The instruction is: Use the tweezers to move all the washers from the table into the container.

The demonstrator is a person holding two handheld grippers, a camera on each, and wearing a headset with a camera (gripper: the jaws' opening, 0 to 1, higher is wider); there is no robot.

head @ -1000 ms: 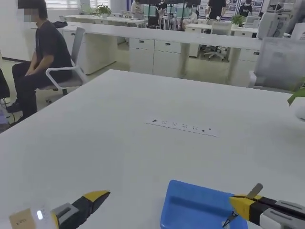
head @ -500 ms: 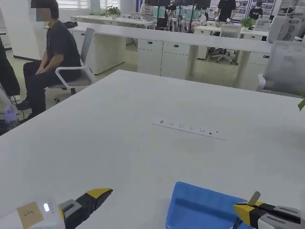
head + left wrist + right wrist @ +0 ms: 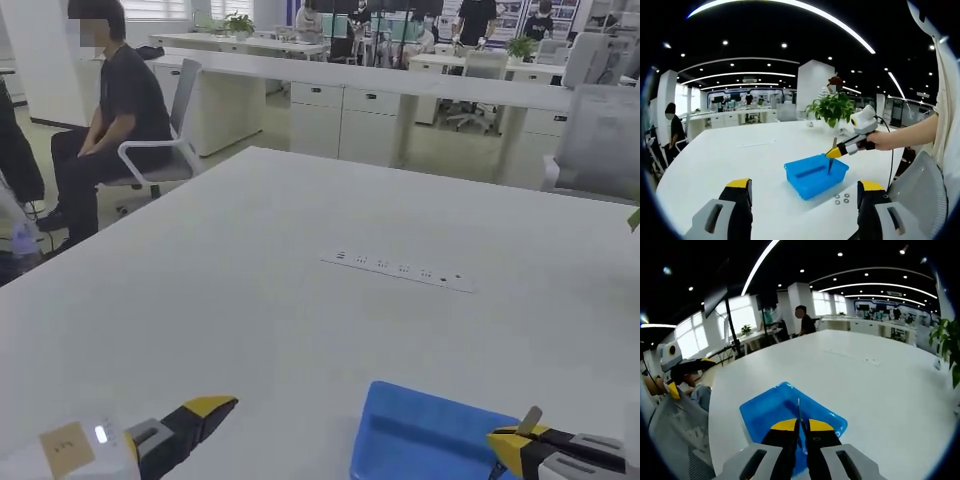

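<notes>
A: Left gripper view: white table (image 3: 740,155), blue container (image 3: 815,175) on it. Left gripper (image 3: 805,184) jaws wide, nothing held.
B: Right gripper (image 3: 800,427)?
A: Clamped on the tweezers (image 3: 799,415), tips over the container. Can't tell if they carry anything.
B: Washers (image 3: 841,199)?
A: On the table just beside the container. Head view crops the container's near edge.

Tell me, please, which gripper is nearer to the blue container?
Right. The right gripper, shut on the tweezers, hangs over the blue container, tweezers pointing down toward it. The left gripper is off to the container's left, over bare table.
</notes>
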